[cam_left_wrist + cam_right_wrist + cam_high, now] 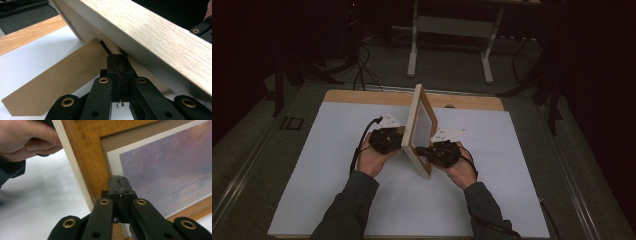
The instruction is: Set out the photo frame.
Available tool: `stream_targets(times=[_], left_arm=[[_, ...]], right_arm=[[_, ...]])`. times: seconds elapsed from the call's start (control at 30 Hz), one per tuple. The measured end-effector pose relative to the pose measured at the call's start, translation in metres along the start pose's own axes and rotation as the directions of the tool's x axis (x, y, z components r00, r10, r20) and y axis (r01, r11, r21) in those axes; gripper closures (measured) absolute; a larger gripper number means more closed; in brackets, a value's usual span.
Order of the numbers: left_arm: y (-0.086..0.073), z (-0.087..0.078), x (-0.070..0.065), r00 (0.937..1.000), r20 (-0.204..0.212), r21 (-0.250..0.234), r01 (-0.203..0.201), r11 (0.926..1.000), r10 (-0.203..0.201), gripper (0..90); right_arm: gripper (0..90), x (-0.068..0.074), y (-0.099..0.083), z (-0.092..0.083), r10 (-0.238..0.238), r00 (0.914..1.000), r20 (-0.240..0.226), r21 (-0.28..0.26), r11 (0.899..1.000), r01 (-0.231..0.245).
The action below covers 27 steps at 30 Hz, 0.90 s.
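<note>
The frame (421, 131) stood on edge near the middle of the white mat (327, 170), its long axis running away from the person, so it lay between the 2 grippers. The left gripper (396, 139) sat at its back, the right gripper (424, 151) at its glass face, both about equally near.

In the left gripper view the jaws were fully closed, tips at the back of the frame (150, 42), just beside the brown stand leg (60, 80) that splayed out onto the mat; whether they pinched anything there I could not tell. In the right gripper view the jaws were likewise closed with nothing between them, tips against the picture (162, 170) near the wooden border (85, 162).

The next move probably turns on that leg: it lay on the left gripper's side, so the left would work it while the right steadied the front.
</note>
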<state>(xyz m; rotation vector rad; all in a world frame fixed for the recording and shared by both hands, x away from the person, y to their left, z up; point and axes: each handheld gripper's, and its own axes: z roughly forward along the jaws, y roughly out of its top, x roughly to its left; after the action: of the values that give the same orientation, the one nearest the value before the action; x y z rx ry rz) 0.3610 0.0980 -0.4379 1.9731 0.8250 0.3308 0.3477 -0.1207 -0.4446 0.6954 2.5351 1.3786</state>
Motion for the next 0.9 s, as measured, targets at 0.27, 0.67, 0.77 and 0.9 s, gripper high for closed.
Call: stream_targets(times=[0.27, 0.67, 0.77, 0.9], left_arm=[[-0.001, -0.004, 0.002, 0.9998, -0.008, -0.019, 0.019, 0.9996, -0.019, 84.0], [0.001, -0.023, 0.013, 0.9950, 0.007, -0.057, 0.100, 0.9933, -0.100, 73.6], [0.002, -0.028, 0.018, 0.9911, 0.004, -0.072, 0.133, 0.9885, -0.133, 70.6], [0.003, -0.036, 0.024, 0.9785, 0.014, -0.097, 0.206, 0.9737, -0.206, 68.2]], right_arm=[[89.7, 0.000, -0.003, 0.001, -0.007, 1.0000, -0.007, 0.006, 1.000, 0.007], [85.6, -0.007, -0.008, -0.005, 0.005, 0.9998, 0.019, 0.004, 1.000, -0.006], [84.2, -0.009, -0.010, -0.007, 0.011, 0.9996, 0.026, 0.005, 1.000, -0.011], [82.5, -0.011, -0.013, -0.010, 0.020, 0.9991, 0.037, 0.001, 1.000, -0.020]])
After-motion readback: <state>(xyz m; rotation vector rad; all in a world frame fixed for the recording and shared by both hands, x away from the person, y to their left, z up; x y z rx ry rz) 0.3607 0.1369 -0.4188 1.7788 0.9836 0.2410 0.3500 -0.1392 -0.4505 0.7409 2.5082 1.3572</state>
